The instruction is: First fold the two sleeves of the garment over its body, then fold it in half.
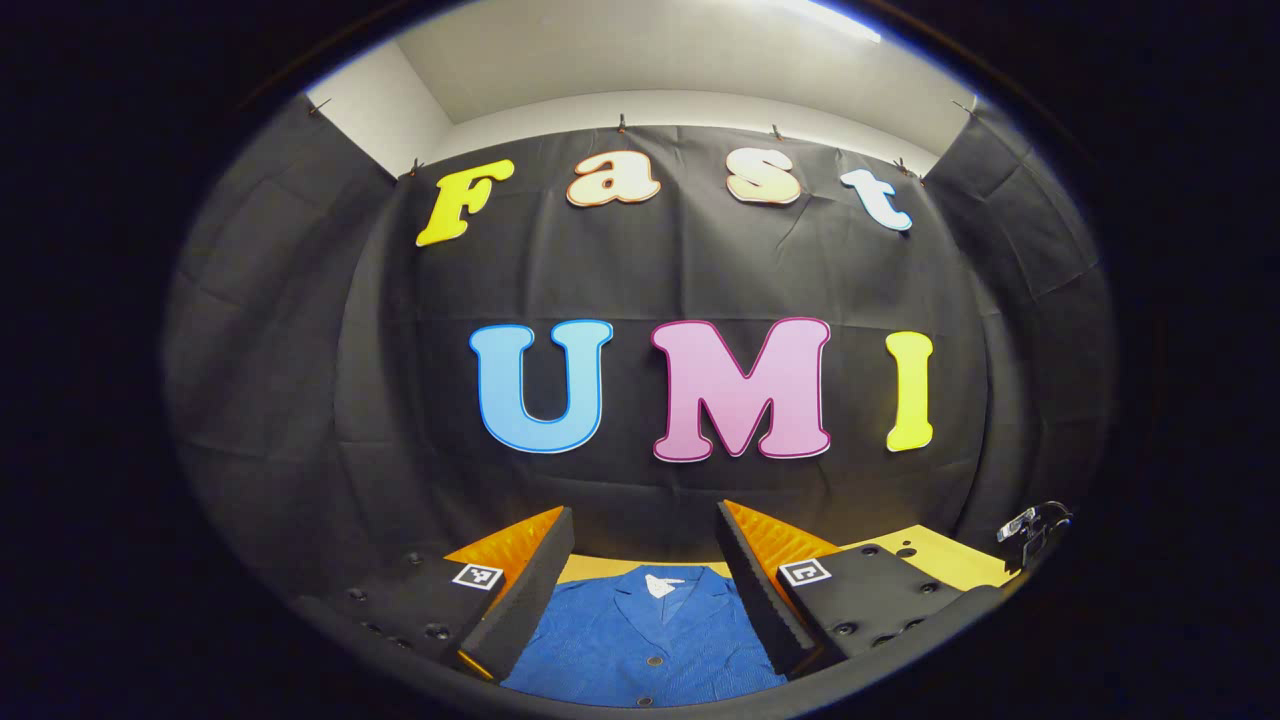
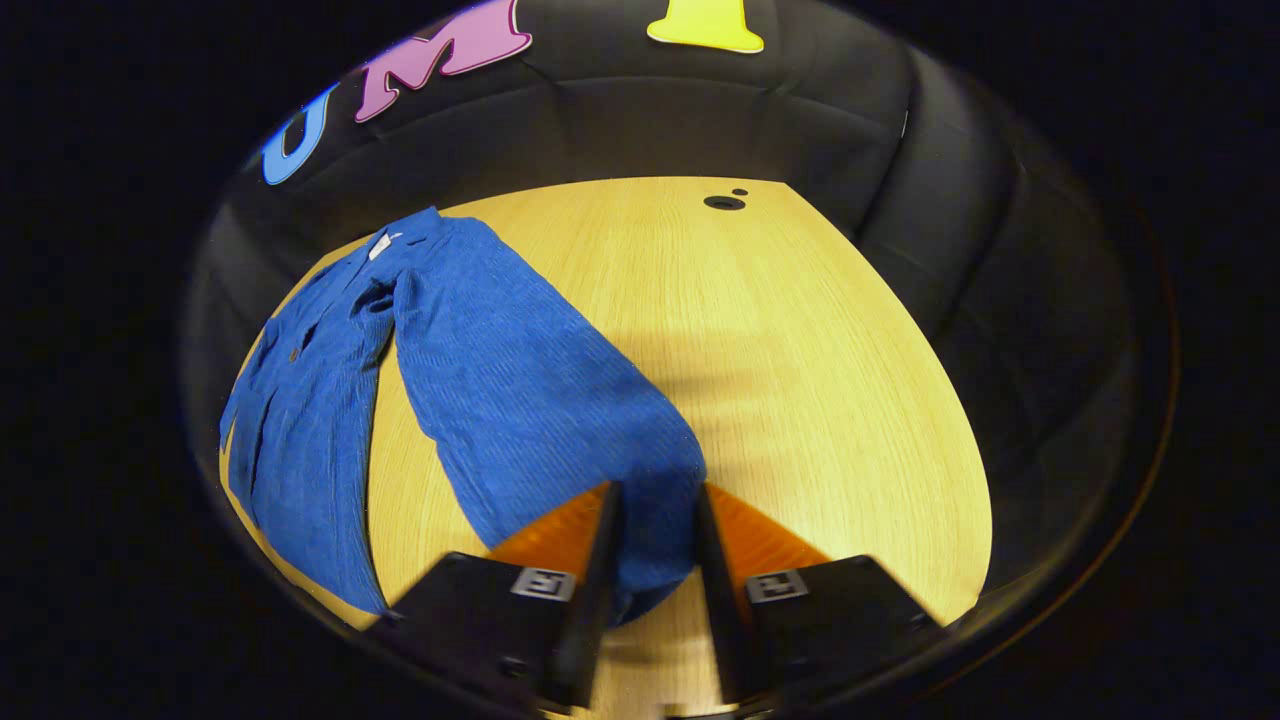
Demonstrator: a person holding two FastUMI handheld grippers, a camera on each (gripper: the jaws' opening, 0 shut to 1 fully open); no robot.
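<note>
In the right gripper view we see the right gripper [image 2: 655,520] clamped on the end of one sleeve [image 2: 530,400] of the blue garment [image 2: 300,420] — its body lies off to the left on the wooden table [image 2: 800,350]. In the left gripper view the left gripper [image 1: 645,560] is spread wide above the collar [image 1: 660,585], fingers touching nothing.

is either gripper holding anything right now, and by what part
The right gripper grips the blue garment by its sleeve end. The left gripper is open, holding nothing.
</note>
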